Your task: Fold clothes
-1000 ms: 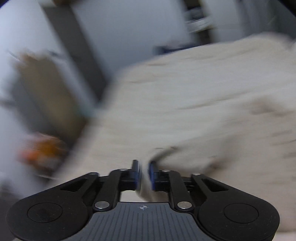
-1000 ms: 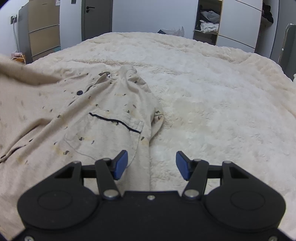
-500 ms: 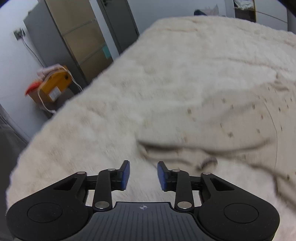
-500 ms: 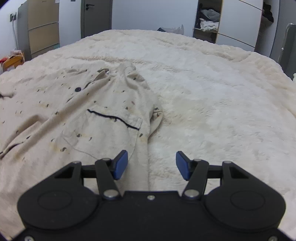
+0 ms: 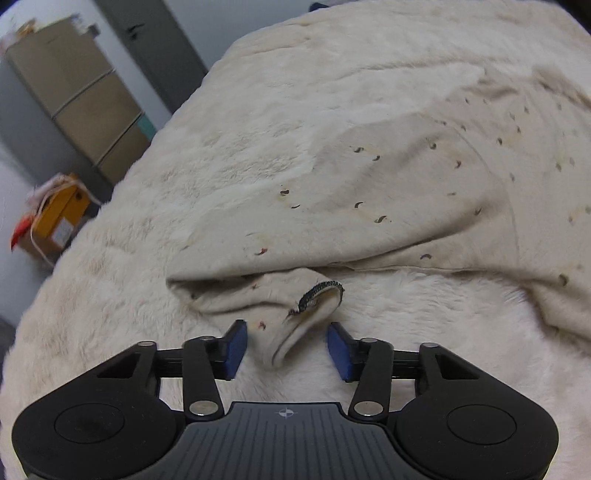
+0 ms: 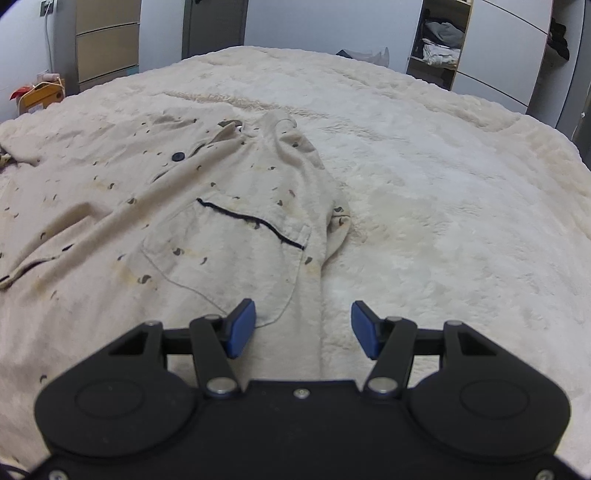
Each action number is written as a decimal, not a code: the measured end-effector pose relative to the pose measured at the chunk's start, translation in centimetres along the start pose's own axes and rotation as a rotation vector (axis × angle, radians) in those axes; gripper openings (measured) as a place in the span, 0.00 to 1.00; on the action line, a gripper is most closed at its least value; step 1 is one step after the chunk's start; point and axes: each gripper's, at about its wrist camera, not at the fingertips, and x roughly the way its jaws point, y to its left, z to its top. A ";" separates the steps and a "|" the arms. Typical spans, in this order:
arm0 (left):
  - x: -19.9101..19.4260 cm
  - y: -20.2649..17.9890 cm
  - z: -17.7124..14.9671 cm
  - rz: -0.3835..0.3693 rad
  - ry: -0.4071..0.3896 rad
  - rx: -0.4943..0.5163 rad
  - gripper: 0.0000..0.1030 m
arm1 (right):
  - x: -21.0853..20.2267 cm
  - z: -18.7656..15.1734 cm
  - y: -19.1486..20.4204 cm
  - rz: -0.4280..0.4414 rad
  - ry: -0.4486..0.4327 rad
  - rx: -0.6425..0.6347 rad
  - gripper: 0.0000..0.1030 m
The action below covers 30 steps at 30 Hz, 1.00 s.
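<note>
A beige patterned shirt (image 6: 207, 221) lies front-up on the cream fleece bed (image 6: 443, 184), with its collar at the far end and a dark-trimmed chest pocket. In the left wrist view its sleeve (image 5: 369, 206) lies spread on the bed (image 5: 129, 277). The sleeve's dark-edged cuff (image 5: 306, 314) sits between the pads of my left gripper (image 5: 288, 349). Those jaws are closing, and the pads stand clear of the cloth. My right gripper (image 6: 303, 326) is open low over the shirt's right side edge, gripping nothing.
A yellow box (image 5: 55, 218) and a brown chest of drawers (image 5: 85, 99) stand off the bed's left side, beside a grey door (image 5: 155, 33). A wardrobe with open shelves (image 6: 439, 40) stands beyond the far right edge.
My left gripper let go of the sleeve it held up, and the sleeve now lies flat. The gripper came down close to the cuff with wider jaws. The right gripper stayed put.
</note>
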 end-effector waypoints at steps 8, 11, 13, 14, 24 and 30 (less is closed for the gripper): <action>-1.8 9.3 2.9 0.396 -0.085 0.016 0.05 | 0.0 0.0 -0.1 -0.002 -0.002 -0.005 0.54; -1.8 14.1 2.1 0.443 -0.032 -0.178 0.10 | 0.1 0.1 -0.1 -0.004 -0.001 -0.007 0.54; -1.6 16.4 0.8 0.384 0.008 -0.338 0.14 | 0.1 0.1 -0.1 -0.005 0.000 -0.006 0.54; -1.4 17.1 -0.1 0.343 0.026 -0.412 0.17 | 0.1 0.0 -0.1 -0.005 0.001 -0.006 0.54; -0.1 21.3 -8.1 0.073 0.022 -0.966 0.44 | 0.2 -0.1 0.1 -0.024 0.008 -0.012 0.55; 2.6 23.5 -8.2 -0.038 0.032 -1.036 0.46 | -0.5 0.0 1.6 -0.026 0.001 -0.047 0.55</action>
